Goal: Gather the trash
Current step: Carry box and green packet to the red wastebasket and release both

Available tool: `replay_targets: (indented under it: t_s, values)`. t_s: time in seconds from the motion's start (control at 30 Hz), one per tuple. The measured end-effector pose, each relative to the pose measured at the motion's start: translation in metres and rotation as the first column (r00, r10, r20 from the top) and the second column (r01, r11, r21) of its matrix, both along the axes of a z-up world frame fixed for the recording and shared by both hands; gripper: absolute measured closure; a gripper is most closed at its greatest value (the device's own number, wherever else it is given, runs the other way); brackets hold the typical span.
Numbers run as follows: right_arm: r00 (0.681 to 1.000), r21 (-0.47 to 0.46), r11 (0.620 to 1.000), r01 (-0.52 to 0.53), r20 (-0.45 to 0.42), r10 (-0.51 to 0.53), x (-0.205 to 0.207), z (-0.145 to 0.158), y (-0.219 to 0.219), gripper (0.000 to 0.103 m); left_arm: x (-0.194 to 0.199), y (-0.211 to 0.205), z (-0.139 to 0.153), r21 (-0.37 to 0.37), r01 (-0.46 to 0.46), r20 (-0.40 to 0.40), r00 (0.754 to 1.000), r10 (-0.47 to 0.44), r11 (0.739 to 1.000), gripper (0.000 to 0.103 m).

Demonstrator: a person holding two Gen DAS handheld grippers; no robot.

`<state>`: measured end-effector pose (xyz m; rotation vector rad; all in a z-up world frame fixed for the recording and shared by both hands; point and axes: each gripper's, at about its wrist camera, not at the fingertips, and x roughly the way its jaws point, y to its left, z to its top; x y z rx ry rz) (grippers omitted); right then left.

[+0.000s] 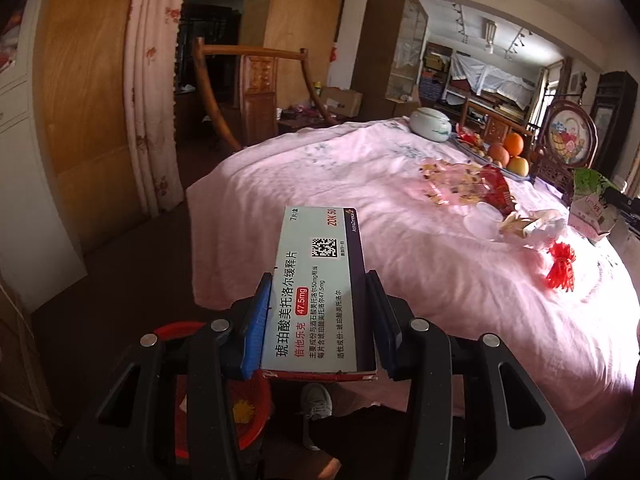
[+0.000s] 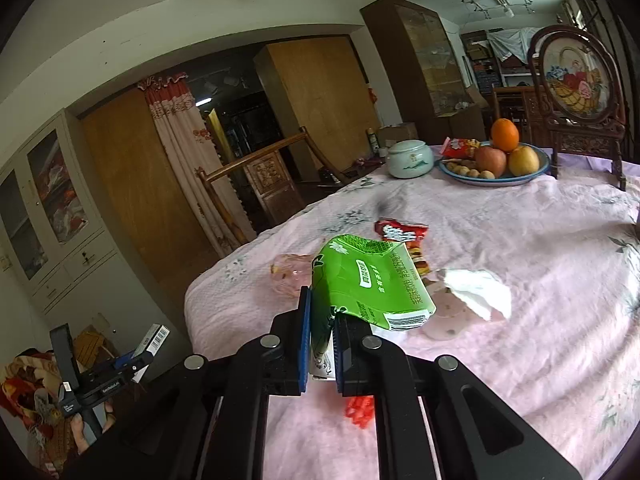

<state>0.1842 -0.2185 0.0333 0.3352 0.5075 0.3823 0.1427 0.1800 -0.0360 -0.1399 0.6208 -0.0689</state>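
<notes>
A: Trash is partly collected; we hold two pieces, while a red snack wrapper (image 2: 401, 233), a crumpled white tissue (image 2: 478, 291) and a clear pink wrapper (image 2: 289, 277) lie on the pink-clothed table (image 2: 520, 360); a red bin (image 1: 248, 412) sits on the floor below the left gripper.

B: And our grips?

A: Left gripper (image 1: 316, 320): jaws part-way apart, clamped on the sides of a medicine box (image 1: 320, 280), off the table's edge; right gripper (image 2: 322, 340): jaws nearly together, pinching a green tissue packet (image 2: 364, 284) above the cloth; we judge both still await the bin.

Black tongs (image 1: 318, 320), blue pads (image 1: 256, 320)
</notes>
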Motion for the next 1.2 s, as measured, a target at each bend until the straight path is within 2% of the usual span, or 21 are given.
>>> replay_targets:
  t_s: [0.2,0.23,0.27,0.33,0.47,0.73,0.93,1.03,1.07,1.1,1.13,1.2]
  values:
    - [0.988,-0.005,0.988,-0.154,0.008,0.154,-0.002,0.013,0.077,0.093,-0.016,0.057,-0.035,-0.034,-0.097,-0.082,0.992,0.093,0.995,0.056]
    - [0.983,-0.002,0.983,-0.182,0.003,0.182,-0.001,0.014,0.090,0.093,-0.017,0.063,-0.041,-0.034,-0.107,-0.100,0.990,0.103,0.994,0.050]
    - [0.978,0.002,0.978,-0.210,-0.005,0.210,0.000,0.013,0.104,0.093,-0.019,0.070,-0.047,-0.037,-0.120,-0.114,0.987,0.116,0.992,0.037]
    - [0.963,0.006,0.964,-0.267,-0.023,0.267,0.002,0.012,0.133,0.093,-0.025,0.084,-0.056,-0.043,-0.159,-0.120,0.981,0.153,0.986,0.022]
    - [0.928,0.004,0.930,-0.366,-0.073,0.366,0.007,0.000,0.190,0.093,-0.037,0.109,-0.061,-0.045,-0.209,-0.103,0.974,0.204,0.977,0.011]
    - [0.829,0.023,0.848,-0.529,-0.203,0.522,0.020,-0.037,0.292,0.093,-0.051,0.162,-0.069,-0.051,-0.346,-0.111,0.934,0.339,0.937,0.008]
    - [0.749,0.030,0.789,-0.614,-0.294,0.594,0.022,-0.066,0.356,0.092,-0.062,0.192,-0.078,-0.072,-0.399,-0.144,0.911,0.386,0.914,0.007]
    - [0.718,0.036,0.769,-0.638,-0.332,0.611,0.025,-0.078,0.379,0.087,-0.064,0.199,-0.081,-0.054,-0.412,-0.157,0.903,0.399,0.910,0.007]
    - [0.706,0.046,0.763,-0.645,-0.346,0.618,0.026,-0.082,0.385,0.078,-0.064,0.199,-0.081,-0.043,-0.415,-0.160,0.901,0.404,0.909,0.007]
    - [0.697,0.061,0.760,-0.648,-0.356,0.623,0.027,-0.087,0.388,0.074,-0.062,0.200,-0.082,-0.032,-0.417,-0.162,0.899,0.407,0.908,0.007]
    - [0.694,0.071,0.762,-0.644,-0.363,0.621,0.028,-0.089,0.389,0.069,-0.061,0.200,-0.082,-0.024,-0.417,-0.164,0.898,0.408,0.908,0.007]
    - [0.697,0.075,0.767,-0.637,-0.371,0.614,0.029,-0.093,0.390,0.067,-0.058,0.200,-0.084,-0.018,-0.415,-0.166,0.899,0.406,0.910,0.007]
